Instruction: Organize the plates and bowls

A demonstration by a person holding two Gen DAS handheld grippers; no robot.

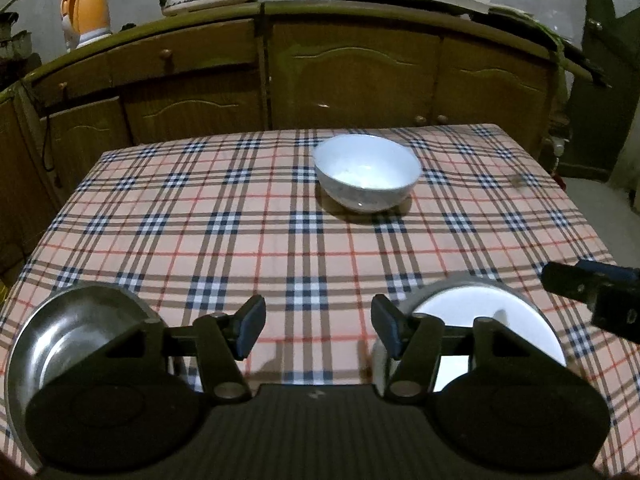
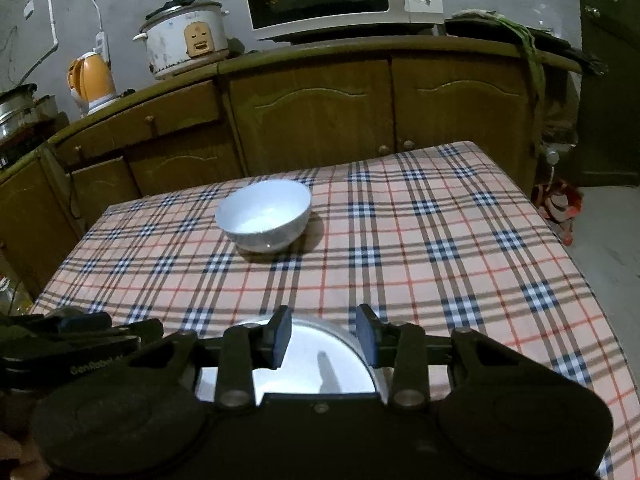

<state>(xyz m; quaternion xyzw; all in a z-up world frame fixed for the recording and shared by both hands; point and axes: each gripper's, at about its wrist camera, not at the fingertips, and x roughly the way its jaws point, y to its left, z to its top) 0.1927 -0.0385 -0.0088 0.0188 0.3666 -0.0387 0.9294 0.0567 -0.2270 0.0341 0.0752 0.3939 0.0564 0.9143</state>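
Covering the table, a plaid cloth (image 1: 280, 240) before wooden cabinets (image 1: 352, 76), both hand-held grippers (image 1: 318, 328) (image 2: 323, 334) apart, empty.

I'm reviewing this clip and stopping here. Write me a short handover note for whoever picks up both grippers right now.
Left gripper: open, holding nothing, over bare tablecloth.
Right gripper: open, empty, above the near white plate, not gripping it.
Things: white bowl alone toward the far side of the table; steel bowl at near left; white plate at near right.
Done: nothing stacked, by the look of it; all three dishes sit apart.
Left: gather plate and bowls together, probably starting with the plate under the right gripper.
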